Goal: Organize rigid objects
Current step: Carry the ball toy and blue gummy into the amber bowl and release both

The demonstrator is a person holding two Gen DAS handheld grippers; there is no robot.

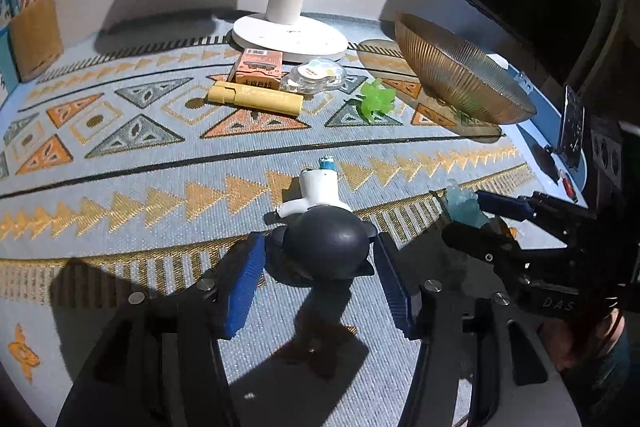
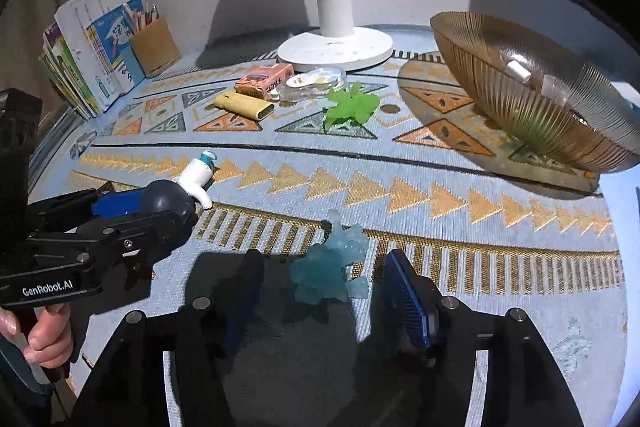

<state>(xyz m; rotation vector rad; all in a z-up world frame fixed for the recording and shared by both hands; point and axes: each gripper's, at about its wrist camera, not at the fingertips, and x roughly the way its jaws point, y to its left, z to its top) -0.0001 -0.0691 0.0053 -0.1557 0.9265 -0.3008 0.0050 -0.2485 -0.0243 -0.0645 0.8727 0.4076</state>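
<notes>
"GenRobot.AI" on left gripper (image 2: pixel 160 215), "DAS" on right gripper (image 1: pixel 472 211)

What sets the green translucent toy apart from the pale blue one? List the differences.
Colour: the green toy is bright green, the blue toy icy pale blue.
Place: the green toy lies far back near the ribbed bowl; the blue toy lies near the front edge of the patterned cloth.
Gripper: the blue toy sits between the right gripper fingers, which stand open; no gripper is near the green toy.
Both are translucent, lumpy figures.

Hard, bright light falls from the near side, throwing sharp dark shadows over the patterned cloth (image 1: pixel 120 155). Fisheye bends the edges; corners go black.
</notes>
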